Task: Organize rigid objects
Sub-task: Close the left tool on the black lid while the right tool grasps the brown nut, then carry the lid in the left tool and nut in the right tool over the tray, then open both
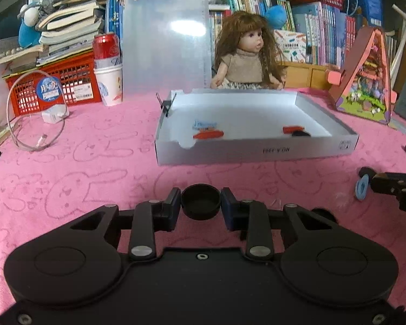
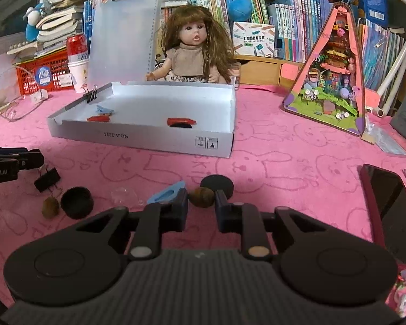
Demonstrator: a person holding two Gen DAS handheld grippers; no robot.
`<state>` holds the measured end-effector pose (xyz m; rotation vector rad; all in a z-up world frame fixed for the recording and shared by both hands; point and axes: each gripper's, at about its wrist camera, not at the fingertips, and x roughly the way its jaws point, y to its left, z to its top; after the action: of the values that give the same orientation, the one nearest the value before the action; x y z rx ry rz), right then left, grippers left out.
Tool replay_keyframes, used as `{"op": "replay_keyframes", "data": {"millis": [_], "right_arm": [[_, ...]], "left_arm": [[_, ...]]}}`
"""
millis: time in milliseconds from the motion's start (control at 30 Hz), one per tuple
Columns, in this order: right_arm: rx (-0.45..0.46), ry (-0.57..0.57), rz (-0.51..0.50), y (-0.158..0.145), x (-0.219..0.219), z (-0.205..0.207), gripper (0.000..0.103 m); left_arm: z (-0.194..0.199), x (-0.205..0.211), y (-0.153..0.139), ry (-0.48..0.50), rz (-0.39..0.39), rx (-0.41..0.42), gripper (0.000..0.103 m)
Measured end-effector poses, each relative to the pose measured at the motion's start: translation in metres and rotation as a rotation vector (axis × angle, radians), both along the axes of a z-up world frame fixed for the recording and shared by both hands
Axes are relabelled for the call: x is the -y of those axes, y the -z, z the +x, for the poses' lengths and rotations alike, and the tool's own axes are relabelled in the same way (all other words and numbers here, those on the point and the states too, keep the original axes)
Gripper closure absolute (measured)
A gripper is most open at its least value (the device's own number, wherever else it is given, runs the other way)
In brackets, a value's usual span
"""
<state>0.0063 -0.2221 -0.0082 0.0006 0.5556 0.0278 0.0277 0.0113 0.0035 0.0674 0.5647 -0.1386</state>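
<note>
My left gripper [image 1: 201, 205] is shut on a black round cap [image 1: 201, 201] just above the pink cloth, in front of the white cardboard box [image 1: 257, 150]. The box [image 2: 149, 138] holds two red pieces [image 1: 208, 134], a blue piece and a black disc. My right gripper [image 2: 201, 200] has a brown nut [image 2: 201, 197] between its fingers; contact is unclear. Beside it lie a blue clip [image 2: 166, 192], a black disc [image 2: 217, 185], another black cap [image 2: 77, 202], a second nut [image 2: 50, 208] and a black binder clip [image 2: 47, 179]. The right gripper also shows in the left wrist view [image 1: 376, 182].
A doll [image 1: 247, 51] sits behind the box beside a translucent clipboard [image 1: 165, 43]. A red can on a paper cup [image 1: 108, 70], a red basket, a charger with its cable [image 1: 51, 116], a pink triangular toy house [image 2: 335, 75] and a dark phone [image 2: 389, 205] surround the work area.
</note>
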Motion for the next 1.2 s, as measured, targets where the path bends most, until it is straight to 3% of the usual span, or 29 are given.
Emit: {"op": "replay_keyframes", "data": {"millis": [567,800,1200], "right_arm": [[0.022,-0.018,0.085,-0.035,0.002,0.045,0.078],[-0.037,-0.03,0.175,-0.05,0.011,0.093,0.078],[-0.235,-0.054,0.251,-0.048,0.004,0.18,0.078]], "left_arm": [[0.064,0.014,-0.051,0.04,-0.063,0.023,0.073],[0.12,0.009,-0.06,0.039,-0.155,-0.091,0.073],[0.199,0.012,-0.047,0.029,-0.179,-0.249,0.073]]}}
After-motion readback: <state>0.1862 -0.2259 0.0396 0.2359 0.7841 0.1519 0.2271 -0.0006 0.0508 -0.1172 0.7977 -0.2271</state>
